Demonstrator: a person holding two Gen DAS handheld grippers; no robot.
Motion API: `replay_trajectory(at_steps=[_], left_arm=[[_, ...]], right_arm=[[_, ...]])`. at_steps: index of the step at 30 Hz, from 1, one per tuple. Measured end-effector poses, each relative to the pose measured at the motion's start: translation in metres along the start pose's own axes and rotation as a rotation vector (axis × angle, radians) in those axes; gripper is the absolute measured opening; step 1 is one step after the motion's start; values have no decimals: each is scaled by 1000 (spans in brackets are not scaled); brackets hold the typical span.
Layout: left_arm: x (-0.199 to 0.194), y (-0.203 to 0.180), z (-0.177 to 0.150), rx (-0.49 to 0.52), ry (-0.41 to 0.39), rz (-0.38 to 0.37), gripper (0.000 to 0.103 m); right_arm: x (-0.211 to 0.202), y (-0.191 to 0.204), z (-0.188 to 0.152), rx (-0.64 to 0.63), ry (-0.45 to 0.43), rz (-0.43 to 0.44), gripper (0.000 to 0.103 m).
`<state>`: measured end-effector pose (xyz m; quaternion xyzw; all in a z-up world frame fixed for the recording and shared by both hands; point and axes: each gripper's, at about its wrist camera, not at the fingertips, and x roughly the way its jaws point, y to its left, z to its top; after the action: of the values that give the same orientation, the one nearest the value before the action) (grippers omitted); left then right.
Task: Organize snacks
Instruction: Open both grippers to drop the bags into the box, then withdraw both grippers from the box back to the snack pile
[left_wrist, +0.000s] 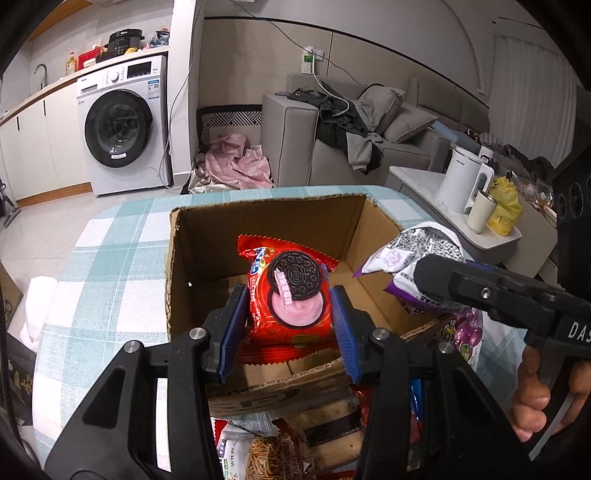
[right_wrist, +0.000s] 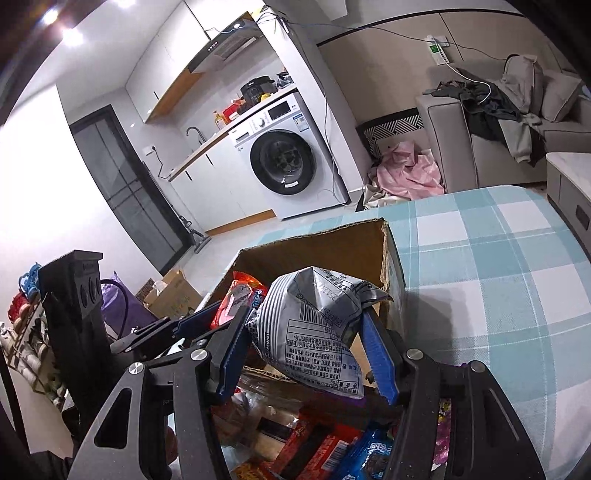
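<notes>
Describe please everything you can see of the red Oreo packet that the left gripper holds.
The red Oreo packet is a glossy plastic pouch with zigzag sealed edges at top and bottom. Its front shows a dark Oreo cookie above pink cream, with blue and white print at the upper left. It looks sealed and puffed. It stands upright, front toward the camera, clamped at both sides between the blue pads of the left gripper, above the open cardboard box. Whether its lower edge touches the box I cannot tell.
</notes>
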<state>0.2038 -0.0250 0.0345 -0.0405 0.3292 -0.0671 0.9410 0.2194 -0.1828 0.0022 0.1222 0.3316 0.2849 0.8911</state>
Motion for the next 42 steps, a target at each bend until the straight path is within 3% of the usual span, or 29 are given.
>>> replay_trajectory(at_steps=[6, 9, 11, 13, 18, 20, 31, 36, 42], left_arm=[[-3, -3, -2, 12, -18, 8, 42], [-10, -3, -4, 12, -23, 11, 48], [-17, -2, -5, 9, -25, 17, 66], [-25, 0, -8, 4, -38, 26, 81], [-47, 2, -17, -5, -35, 20, 90], [-55, 3, -22, -9, -36, 33, 102], [-95, 18, -55, -75, -37, 52, 102], [-110, 21, -70, -52, -53, 107, 102], [-123, 24, -86, -50, -46, 107, 102]], right_arm=[[0, 2, 0, -12, -13, -5, 64], [-5, 2, 0, -13, -17, -9, 65], [-9, 3, -1, -18, -26, -17, 71], [-14, 3, -3, -23, -29, -27, 84], [-28, 6, -9, -44, -30, -89, 102], [-33, 7, -13, -53, -37, -107, 102], [-62, 13, -39, -89, -46, -153, 103], [-71, 14, -51, -100, -36, -163, 103], [-80, 9, -67, -87, -15, -171, 103]])
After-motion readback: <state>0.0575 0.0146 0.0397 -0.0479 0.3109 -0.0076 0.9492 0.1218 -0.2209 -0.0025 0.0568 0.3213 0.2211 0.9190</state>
